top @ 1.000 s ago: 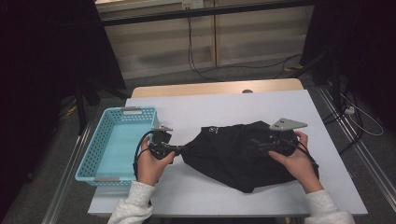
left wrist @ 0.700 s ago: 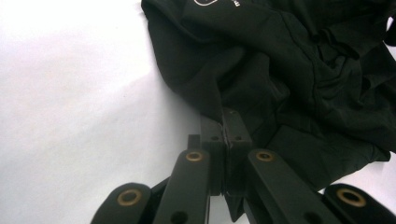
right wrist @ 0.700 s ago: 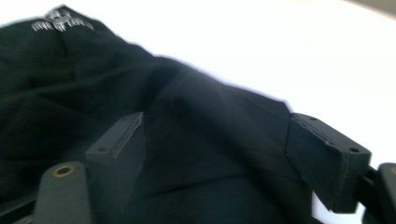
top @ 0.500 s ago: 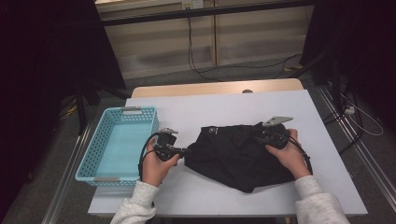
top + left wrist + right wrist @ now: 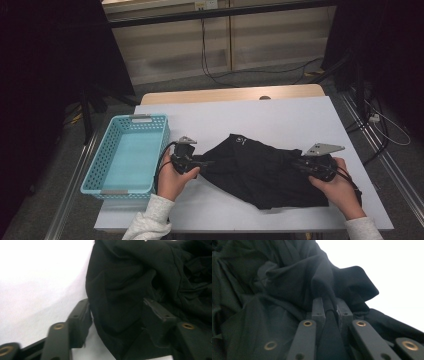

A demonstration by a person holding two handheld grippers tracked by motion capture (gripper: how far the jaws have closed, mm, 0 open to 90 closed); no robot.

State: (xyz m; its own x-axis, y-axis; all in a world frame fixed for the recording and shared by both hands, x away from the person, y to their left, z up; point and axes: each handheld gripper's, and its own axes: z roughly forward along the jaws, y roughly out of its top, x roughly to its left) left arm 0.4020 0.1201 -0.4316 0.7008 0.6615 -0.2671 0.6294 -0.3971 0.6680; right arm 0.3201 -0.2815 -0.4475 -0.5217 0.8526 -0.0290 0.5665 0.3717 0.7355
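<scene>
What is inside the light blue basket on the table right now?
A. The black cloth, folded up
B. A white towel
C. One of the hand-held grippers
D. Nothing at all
D: in the high view the basket shows a bare blue floor, while the black garment lies on the white table to its right, between the left gripper and the right gripper.

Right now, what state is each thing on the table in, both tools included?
Black garment: crumpled, lying flat on the table, right of the basket.
Basket: upright, nothing inside.
Left tool: jaws have just been opening; cloth lies between them, not pinched.
Right tool: jaws have just been closing; clamped on a fold of the garment.
</scene>
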